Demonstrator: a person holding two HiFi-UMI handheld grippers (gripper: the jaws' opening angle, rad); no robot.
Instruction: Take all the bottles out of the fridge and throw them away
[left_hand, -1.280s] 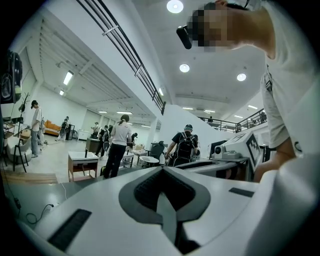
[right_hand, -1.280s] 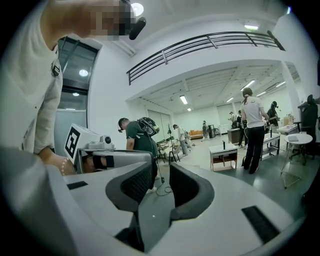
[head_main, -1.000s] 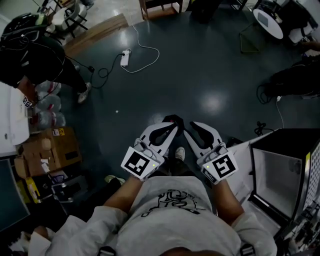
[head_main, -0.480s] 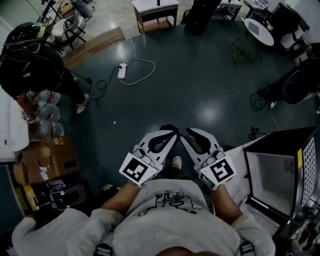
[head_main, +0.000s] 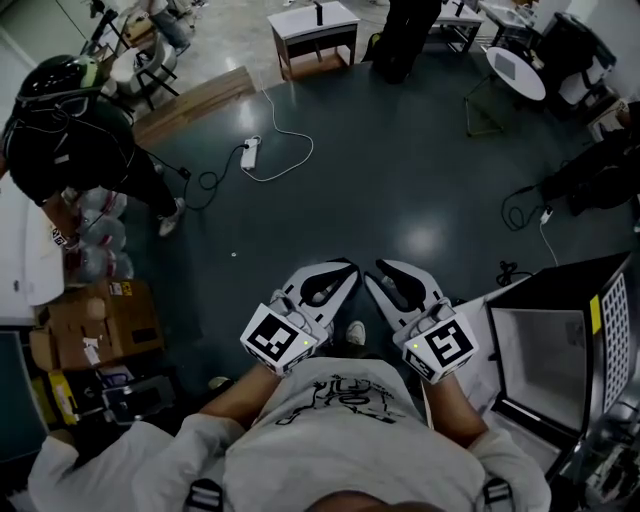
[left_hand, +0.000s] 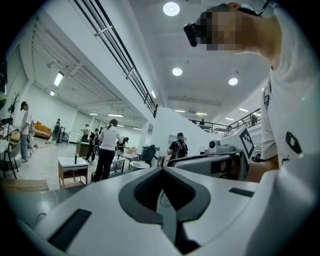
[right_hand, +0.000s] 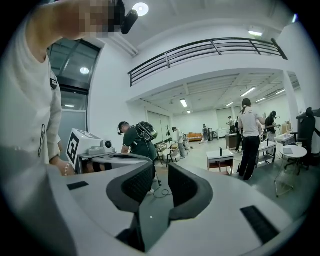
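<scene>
- Left gripper (left_hand: 160, 170): jaws together at the tips, nothing between them.
- Right gripper (right_hand: 160, 172): jaws a little apart. Only floor (head_main: 400, 150) shows through the gap, so nothing is held.
- Both grippers are held side by side before the chest, pointing out over the floor and touching nothing.
- The fridge (head_main: 570, 285), a black cabinet with a pale front, stands just to the right of the right gripper.
- Clear bottles (head_main: 95, 235) lie in a cluster at the far left, beside cardboard boxes (head_main: 100, 320) and a person in black (head_main: 70, 130), well apart from the fridge.
- Judgement: empty jaws beside the fridge fit two stages. Either a bottle is about to be fetched, or the last one has been disposed of.
- If a bottle remains in the fridge:
  - Turn to face the fridge squarely.
  - Open the jaws wider than the bottle body before entering.
  - Close on the body, not the cap.
  - Keep the spare gripper clear of the cabinet frame.
- Hard to make out:
  - The fridge is cut off by the right edge of the head view.
  - Whether the pale front is an open cavity or a shut door cannot be told.
  - No bottle can be made out in the part shown.
  - No bin is in view.
  - Whether the bottles at the left came from the fridge cannot be told.
</scene>
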